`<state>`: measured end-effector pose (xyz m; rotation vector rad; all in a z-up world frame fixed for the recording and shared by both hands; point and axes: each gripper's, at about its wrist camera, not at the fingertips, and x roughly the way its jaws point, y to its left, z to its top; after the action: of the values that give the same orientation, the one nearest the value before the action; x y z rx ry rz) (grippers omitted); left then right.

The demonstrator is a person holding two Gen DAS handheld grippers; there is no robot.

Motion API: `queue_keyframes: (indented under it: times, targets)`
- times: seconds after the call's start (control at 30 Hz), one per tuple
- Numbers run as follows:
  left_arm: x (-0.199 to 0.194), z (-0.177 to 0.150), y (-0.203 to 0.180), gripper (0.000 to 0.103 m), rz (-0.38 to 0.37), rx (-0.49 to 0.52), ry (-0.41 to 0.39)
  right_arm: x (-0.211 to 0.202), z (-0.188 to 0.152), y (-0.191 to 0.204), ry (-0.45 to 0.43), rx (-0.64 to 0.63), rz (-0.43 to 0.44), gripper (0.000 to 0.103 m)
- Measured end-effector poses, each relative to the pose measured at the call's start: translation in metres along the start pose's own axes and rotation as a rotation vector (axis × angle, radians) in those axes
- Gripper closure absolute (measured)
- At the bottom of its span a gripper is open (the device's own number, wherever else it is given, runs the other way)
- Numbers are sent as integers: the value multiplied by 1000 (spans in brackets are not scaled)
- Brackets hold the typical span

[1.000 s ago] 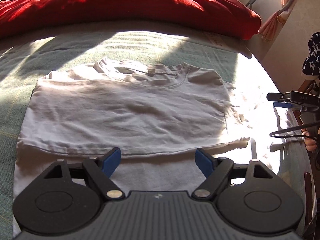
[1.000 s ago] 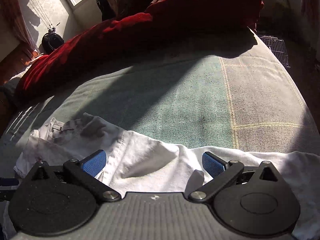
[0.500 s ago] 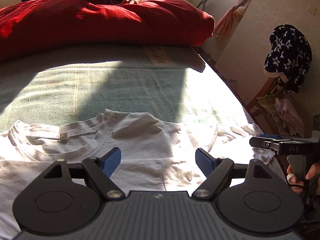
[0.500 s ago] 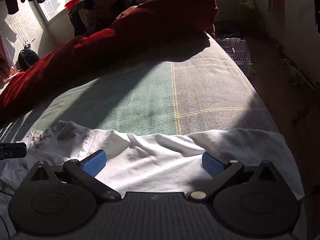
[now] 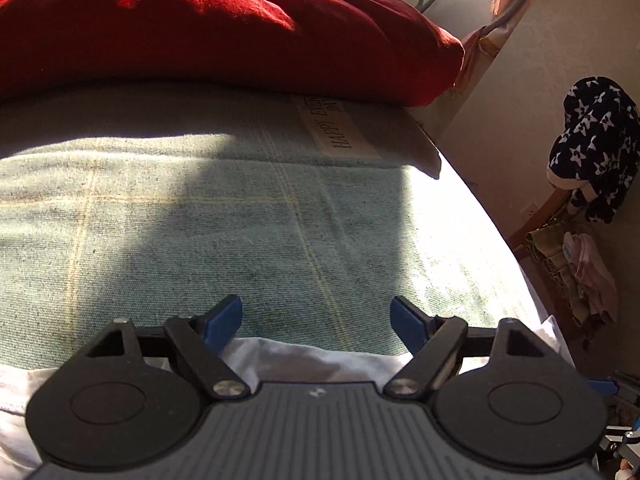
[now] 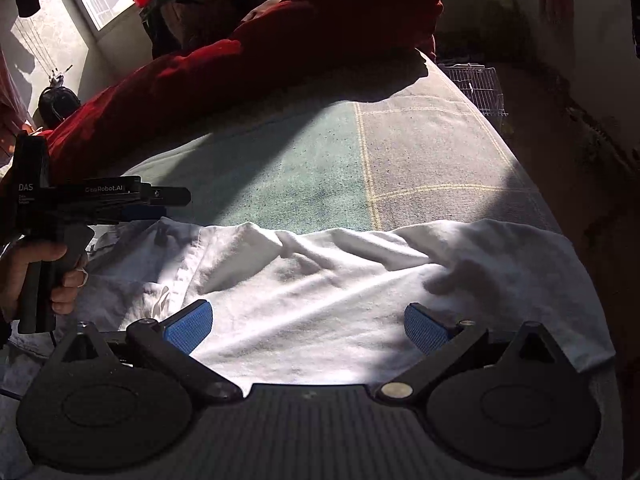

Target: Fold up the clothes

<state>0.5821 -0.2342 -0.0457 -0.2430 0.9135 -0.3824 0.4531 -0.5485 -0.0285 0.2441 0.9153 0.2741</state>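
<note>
- the left gripper (image 5: 316, 320) has swung right off the shirt's chest; only the white t-shirt (image 6: 340, 292) edge shows beneath it.
- both jaws gape, holding nothing; the right gripper (image 6: 308, 326) hovers over the rumpled cloth on the green blanket (image 6: 304, 160), likely lining up a fold.

Showing black left gripper (image 5: 316, 320) w/ blue pads (image 5: 219, 322), silver pivot screws; right gripper (image 6: 308, 326) matching; "DAS", "GenRobot.AI" in white lettering; bare-skinned hand (image 6: 28, 276).
</note>
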Motion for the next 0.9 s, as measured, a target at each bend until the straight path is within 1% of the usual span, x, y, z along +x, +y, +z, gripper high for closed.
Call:
queue_keyframes:
  times: [0.03,0.13,0.2,0.27,0.33,0.4,0.47,0.53,0.57,0.63,0.73,0.77,0.83,0.9]
  targets:
    - [-8,1,1,22,-15,-10,-3,-1,0,1,2,3,3,0]
    - [-29,-8,0,22,-53,-13,25,-2,2,2,4,16,23,0]
    - [-31,-20,1,21,-71,2,76,2,1,4,18,23,44,0]
    - [-22,-31,1,21,-45,32,123,8,0,4,29,28,49,0]
    - [-17,-38,5,21,-6,38,116,18,-3,1,51,47,47,0]
    - [-15,-40,7,21,26,40,102,24,-4,-8,66,90,21,0]
    - [-16,-38,3,21,45,43,88,24,-4,-20,60,134,-32,0]
    - [-20,-37,-5,21,42,78,89,18,-1,-34,61,173,-107,0]
    - [-22,-37,-11,21,39,102,90,14,1,-41,59,201,-112,0]
    - [-25,-38,-21,21,35,140,92,6,5,-52,29,252,-84,0]
    - [-24,-39,-35,21,25,160,87,6,14,-58,-5,251,-39,0]
    - [-22,-39,-39,21,24,164,90,10,15,-61,-12,247,-39,0]
    - [-19,-39,-47,21,27,172,100,20,13,-74,15,279,-73,0]
    - [-17,-40,-54,21,26,179,108,14,5,-90,15,329,-75,0]
